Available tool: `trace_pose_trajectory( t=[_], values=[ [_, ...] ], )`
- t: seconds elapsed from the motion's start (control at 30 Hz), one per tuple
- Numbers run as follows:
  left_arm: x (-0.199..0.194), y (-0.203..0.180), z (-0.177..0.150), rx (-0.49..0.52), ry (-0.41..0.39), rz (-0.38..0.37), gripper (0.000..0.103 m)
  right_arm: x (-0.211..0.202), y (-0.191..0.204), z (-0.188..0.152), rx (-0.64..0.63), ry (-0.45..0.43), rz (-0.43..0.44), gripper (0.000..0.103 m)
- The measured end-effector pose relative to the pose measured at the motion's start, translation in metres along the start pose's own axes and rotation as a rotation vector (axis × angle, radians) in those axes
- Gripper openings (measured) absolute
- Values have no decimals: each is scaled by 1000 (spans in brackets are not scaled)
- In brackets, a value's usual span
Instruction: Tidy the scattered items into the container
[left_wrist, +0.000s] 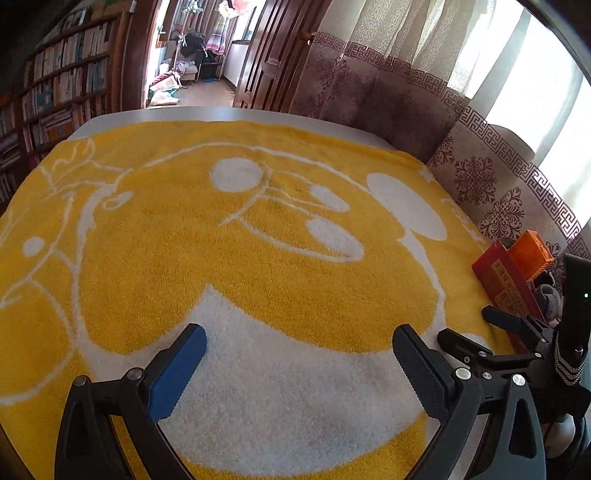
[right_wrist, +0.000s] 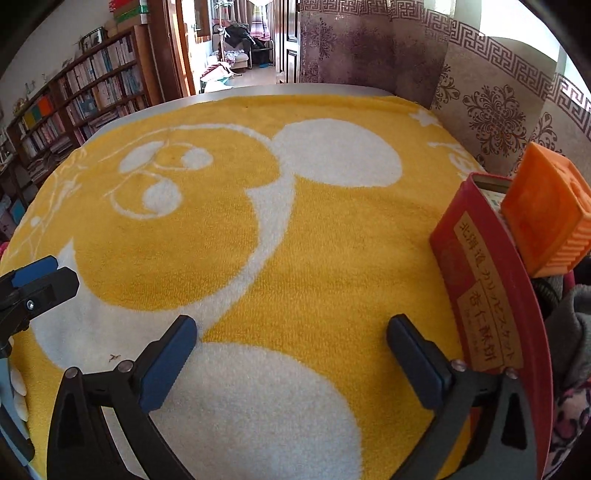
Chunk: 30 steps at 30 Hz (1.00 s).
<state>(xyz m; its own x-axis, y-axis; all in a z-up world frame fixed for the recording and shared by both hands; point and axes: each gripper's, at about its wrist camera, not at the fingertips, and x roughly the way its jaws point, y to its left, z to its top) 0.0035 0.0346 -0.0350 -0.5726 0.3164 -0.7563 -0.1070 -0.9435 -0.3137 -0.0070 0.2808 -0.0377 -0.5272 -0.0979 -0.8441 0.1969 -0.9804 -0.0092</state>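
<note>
My red cardboard box with printed label (right_wrist: 480, 295) at counter's right edge, orange ribbed plastic block (right_wrist: 550, 218) and grey cloth inside | yellow-and-white terry towel (right_wrist: 295, 240) covers counter | both my left hand-held gripper (left_wrist: 299, 373) and right hand-held gripper (right_wrist: 291, 362) spread, nothing between them.

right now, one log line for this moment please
left tool: open, empty | right tool: open, empty | red rectangular tin container: holds orange plastic block, grey cloth | yellow-and-white towel: no loose items visible
</note>
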Motion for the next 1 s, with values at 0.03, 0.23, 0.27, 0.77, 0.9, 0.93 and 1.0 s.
trace_pose_trajectory(
  t=[0.03, 0.23, 0.27, 0.77, 0.9, 0.93, 1.0],
  values=[
    [1, -2, 0, 12, 7, 14, 102, 1, 1, 0, -2, -1, -1, 103],
    [11, -16, 0, 80, 38, 90, 102, -1, 2, -2, -4, -4, -3, 103],
    [13, -19, 0, 94, 45, 108, 102, -1, 2, -2, -4, -4, -2, 103],
    [24, -29, 0, 170, 82, 202, 102, 0, 5, -2, -3, -3, -1, 103],
    [23, -28, 0, 172, 85, 204, 102, 0, 5, -2, -3, -2, 0, 103],
    [24, -29, 0, 172, 85, 206, 102, 0, 5, -2, -3, -1, 0, 103],
    [23, -30, 0, 176, 86, 212, 102, -1, 5, -2, -4, 0, 1, 103]
  ],
)
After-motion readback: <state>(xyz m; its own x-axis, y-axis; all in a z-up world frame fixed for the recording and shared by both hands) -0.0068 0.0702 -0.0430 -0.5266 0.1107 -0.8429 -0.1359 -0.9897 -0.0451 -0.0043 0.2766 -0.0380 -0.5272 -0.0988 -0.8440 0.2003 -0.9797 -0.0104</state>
